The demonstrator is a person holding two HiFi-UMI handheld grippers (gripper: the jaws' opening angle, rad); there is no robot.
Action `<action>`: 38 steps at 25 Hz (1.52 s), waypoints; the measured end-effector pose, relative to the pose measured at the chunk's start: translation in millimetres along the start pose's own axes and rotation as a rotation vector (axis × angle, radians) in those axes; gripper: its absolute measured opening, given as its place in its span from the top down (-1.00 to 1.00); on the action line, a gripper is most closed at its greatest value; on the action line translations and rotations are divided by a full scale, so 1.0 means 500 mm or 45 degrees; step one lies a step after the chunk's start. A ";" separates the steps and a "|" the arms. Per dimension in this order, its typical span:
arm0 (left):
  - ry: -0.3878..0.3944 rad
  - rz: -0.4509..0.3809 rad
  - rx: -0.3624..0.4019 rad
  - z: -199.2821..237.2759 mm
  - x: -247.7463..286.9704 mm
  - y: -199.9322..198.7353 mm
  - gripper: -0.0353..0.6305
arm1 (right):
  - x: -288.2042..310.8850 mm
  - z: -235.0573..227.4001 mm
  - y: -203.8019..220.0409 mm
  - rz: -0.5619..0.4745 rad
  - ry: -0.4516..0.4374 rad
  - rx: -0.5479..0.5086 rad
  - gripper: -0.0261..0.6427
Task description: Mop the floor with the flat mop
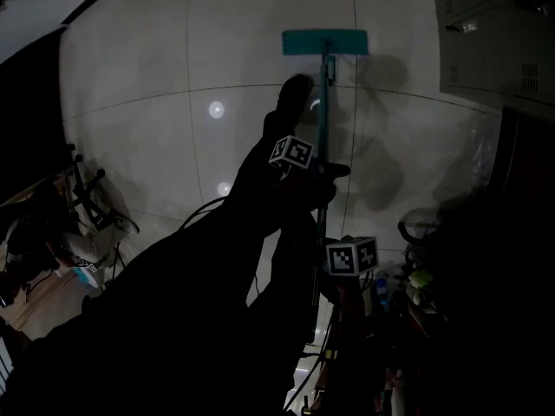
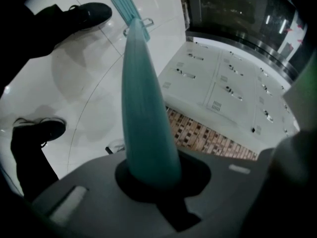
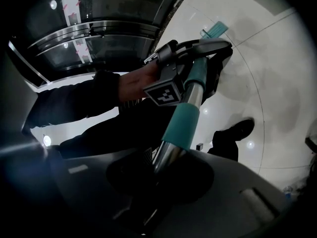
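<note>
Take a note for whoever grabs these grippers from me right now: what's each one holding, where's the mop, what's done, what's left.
Left gripper: shut on the mop handle, at the grip closer to the head.
Right gripper: shut on the same handle, closer to the person.
Mop head: flat on the tiled floor, straight ahead.
Done: the mop is in both grippers and down on the floor. Which tiles are already mopped can't be told.
Left: mop the floor.
</note>
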State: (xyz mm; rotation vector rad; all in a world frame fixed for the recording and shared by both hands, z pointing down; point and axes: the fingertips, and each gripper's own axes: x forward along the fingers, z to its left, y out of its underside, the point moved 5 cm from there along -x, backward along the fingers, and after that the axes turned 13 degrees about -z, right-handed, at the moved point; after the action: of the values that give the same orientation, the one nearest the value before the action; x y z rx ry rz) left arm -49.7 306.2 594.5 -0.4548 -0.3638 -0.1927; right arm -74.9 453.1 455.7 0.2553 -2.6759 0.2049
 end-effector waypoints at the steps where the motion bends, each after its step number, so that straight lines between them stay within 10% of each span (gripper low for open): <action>1: 0.003 -0.002 0.002 -0.014 0.002 -0.021 0.78 | 0.003 0.006 -0.024 -0.003 -0.001 -0.003 0.58; 25: 0.045 0.050 0.089 -0.371 0.056 -0.752 0.78 | 0.183 0.149 -0.797 -0.129 -0.017 -0.012 0.60; 38: 0.123 -0.057 0.147 -0.383 0.000 -0.670 0.80 | 0.182 0.178 -0.693 -0.039 -0.038 -0.097 0.59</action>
State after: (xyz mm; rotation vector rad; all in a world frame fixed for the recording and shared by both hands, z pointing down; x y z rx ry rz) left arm -79.9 -77.4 565.8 -0.3224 -0.2891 -0.2348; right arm -118.9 86.4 452.4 0.2778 -2.7005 0.0902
